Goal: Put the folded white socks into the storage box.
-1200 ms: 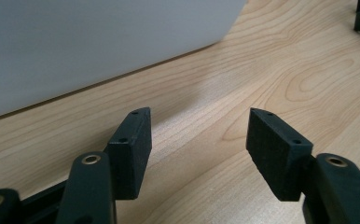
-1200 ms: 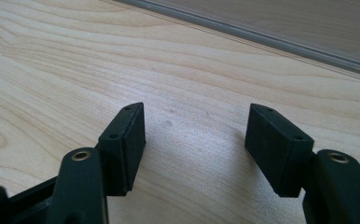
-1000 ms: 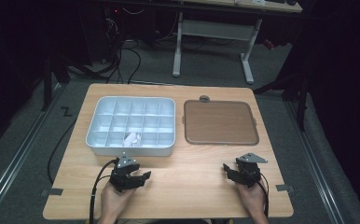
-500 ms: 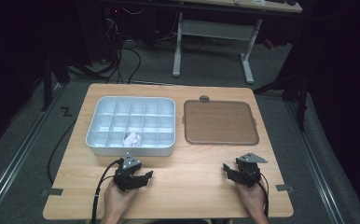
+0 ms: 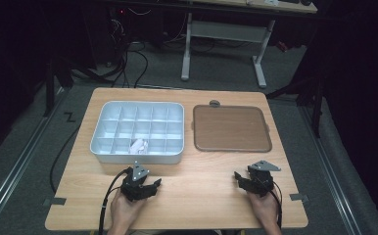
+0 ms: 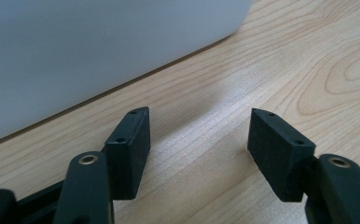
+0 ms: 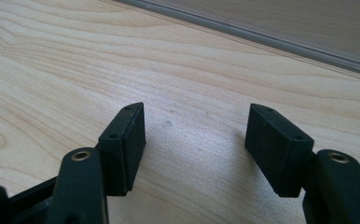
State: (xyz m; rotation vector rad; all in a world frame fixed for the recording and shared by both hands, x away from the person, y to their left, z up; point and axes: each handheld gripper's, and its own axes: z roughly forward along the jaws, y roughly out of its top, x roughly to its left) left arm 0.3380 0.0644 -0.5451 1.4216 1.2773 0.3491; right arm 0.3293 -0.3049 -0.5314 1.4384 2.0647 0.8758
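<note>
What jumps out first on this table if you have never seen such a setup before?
The pale divided tray at the table's far left catches the eye, with something small, white and crumpled in one of its near compartments. Right of it lies a flat brown tray. Near the front edge, each hand holds black tongs: the left tongs and the right tongs both stand open over bare wood.

No text, label, brand, number or sign can be read on anything here.
</note>
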